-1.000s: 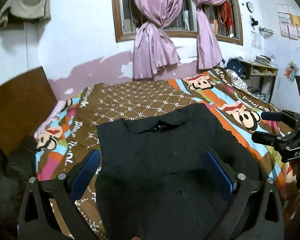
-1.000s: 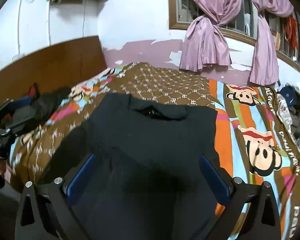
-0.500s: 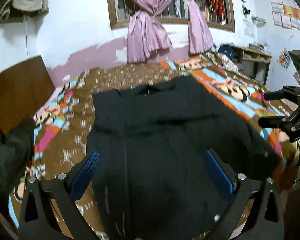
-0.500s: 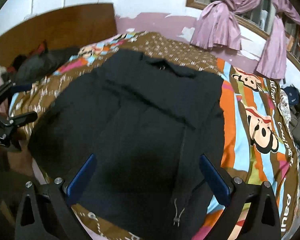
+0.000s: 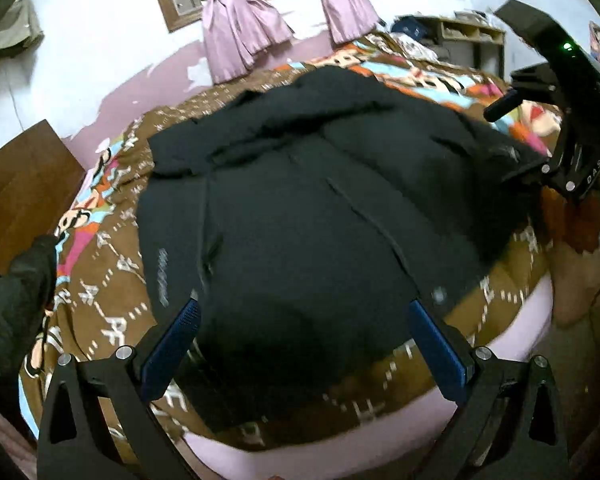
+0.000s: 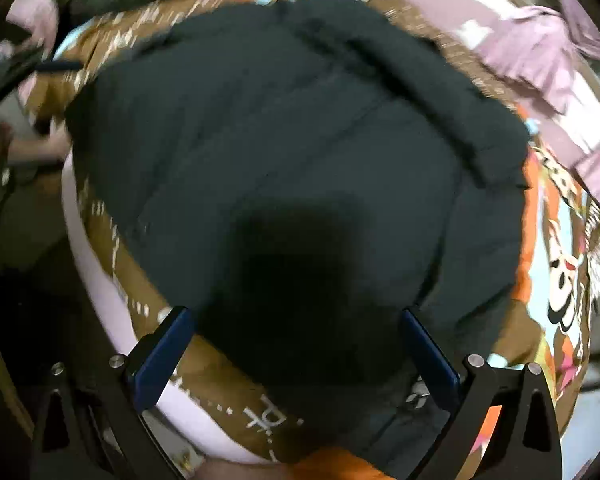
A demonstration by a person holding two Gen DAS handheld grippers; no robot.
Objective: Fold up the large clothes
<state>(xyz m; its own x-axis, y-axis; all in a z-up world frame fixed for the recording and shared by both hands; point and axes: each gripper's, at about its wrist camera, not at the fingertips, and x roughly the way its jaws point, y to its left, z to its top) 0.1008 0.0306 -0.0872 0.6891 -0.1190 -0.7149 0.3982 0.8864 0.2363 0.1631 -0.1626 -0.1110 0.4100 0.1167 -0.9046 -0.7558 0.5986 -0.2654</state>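
Black jacket (image 5: 300, 208) spread flat on bed (image 5: 112, 280); left claw (image 5: 304, 328) and right claw (image 6: 296, 332) agape, empty. Next, probably: gripping near hem corners.

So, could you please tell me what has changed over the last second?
Both views have tipped down toward the near edge of the bed. The left gripper and right gripper now hang over the black jacket, nearer its hem. Nothing was grasped; jaws remain open, and the jacket still lies flat.

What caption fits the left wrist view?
Open left gripper above a black jacket spread on a patterned bed.
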